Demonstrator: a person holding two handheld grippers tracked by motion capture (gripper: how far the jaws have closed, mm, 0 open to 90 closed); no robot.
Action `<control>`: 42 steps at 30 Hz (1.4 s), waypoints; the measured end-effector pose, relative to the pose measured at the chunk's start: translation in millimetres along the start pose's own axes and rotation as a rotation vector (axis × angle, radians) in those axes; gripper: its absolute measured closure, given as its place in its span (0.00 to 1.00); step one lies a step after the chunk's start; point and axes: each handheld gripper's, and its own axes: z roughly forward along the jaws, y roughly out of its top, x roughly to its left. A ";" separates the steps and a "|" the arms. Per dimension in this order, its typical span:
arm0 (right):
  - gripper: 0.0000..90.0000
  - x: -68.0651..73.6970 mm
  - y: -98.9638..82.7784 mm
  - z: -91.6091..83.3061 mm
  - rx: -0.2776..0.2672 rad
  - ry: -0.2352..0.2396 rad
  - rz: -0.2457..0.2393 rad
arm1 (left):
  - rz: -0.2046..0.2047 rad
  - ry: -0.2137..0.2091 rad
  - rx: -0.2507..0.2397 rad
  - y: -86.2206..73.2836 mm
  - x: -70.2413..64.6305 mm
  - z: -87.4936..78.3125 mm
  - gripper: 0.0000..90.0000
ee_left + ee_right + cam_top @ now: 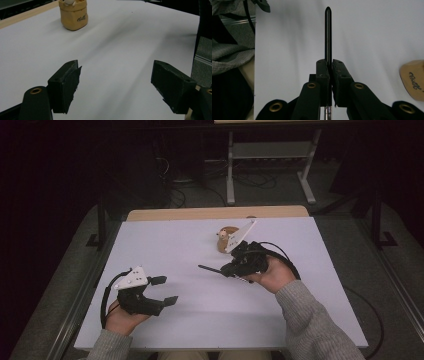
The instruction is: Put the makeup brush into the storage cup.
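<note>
counter: white top with a wooden far edge; carries the holder and both hands' work.
right gripper: in the right hand, right of centre, tilted with its nose toward the middle of the counter. Jaws together, clamped on the pen.
left gripper: in the left hand at the near left, well apart from the pen. Jaws apart with nothing between them; bare counter shows through the gap.
holder: tan, bag-shaped cup with dark lettering and a small pale figure at its mouth, upright near the far edge, just beyond the right gripper.
pen: slim, black, glossy; sticks straight out from the right jaws, held near its metal end, rounded end forward, off the counter.
step in hand (judgement): probably carrying the pen to the holder; hard to be sure.
doing it well: keep the clamp firm, turn the pen upright over the holder's mouth, clear the figure, lower before releasing. Left jaws could steady the holder.
</note>
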 end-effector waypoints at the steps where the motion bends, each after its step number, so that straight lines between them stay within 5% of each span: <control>1: 0.92 0.9 0.4 1.0 0.001 0.006 -0.008 | 0.006 -0.005 0.001 1.8 -0.4 0.7 0.25; 19: 0.92 11.2 -13.0 34.7 0.049 0.108 -0.058 | 0.105 -0.112 0.085 31.4 -11.1 24.4 0.30; 42: 0.92 31.8 -7.5 41.9 0.068 0.169 -0.142 | 0.241 -0.246 0.242 47.6 -24.7 55.8 0.55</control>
